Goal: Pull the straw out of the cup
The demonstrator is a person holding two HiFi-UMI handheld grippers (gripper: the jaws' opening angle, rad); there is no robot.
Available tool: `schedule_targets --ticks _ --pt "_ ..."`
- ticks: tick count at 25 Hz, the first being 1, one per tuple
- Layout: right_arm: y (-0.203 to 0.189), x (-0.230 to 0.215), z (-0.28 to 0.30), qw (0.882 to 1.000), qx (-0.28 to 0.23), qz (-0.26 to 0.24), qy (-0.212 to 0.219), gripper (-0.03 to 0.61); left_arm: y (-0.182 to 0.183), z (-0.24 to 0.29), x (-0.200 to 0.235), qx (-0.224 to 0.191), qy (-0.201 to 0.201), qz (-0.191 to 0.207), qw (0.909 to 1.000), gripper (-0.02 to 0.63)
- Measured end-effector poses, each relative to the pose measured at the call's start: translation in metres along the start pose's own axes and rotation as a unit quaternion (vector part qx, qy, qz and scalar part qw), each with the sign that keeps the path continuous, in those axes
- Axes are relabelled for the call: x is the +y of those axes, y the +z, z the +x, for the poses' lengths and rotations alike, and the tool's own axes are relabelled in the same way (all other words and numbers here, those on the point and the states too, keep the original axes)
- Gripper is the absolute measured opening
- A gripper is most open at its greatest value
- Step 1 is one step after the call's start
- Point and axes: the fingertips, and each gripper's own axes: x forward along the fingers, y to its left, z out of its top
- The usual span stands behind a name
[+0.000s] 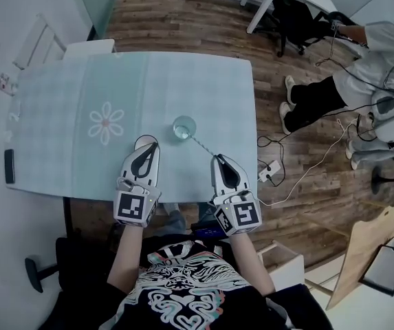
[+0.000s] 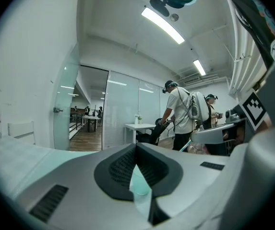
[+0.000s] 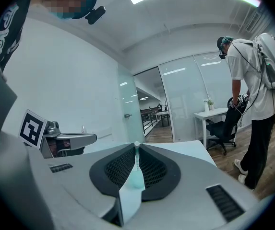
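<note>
We saw a black phone (image 1: 9,166) well left of the left claw (image 1: 154,144), a power strip (image 1: 269,171) right of the right claw (image 1: 217,158).

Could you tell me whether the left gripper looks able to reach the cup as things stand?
Probably yes: only bare table lies between the left gripper and the cup, though its jaws are together and would need opening.

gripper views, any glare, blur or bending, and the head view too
Left gripper view: white ceiling strip light blown out, walls curved, dark vignette. Right gripper view: same fisheye, grey right gripper soft near the lens. Head view: evenly lit, pale green table edges bowed.
</note>
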Motion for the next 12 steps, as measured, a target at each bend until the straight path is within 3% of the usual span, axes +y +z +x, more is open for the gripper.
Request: schedule_targets --ticks 12 --pt "0.006 0.001 -0.011 1.000 -0.013 0.012 -0.007 0.037 0.015 0.007 -0.014 -0.019 -0.021 0.001 0.9996 -0.006"
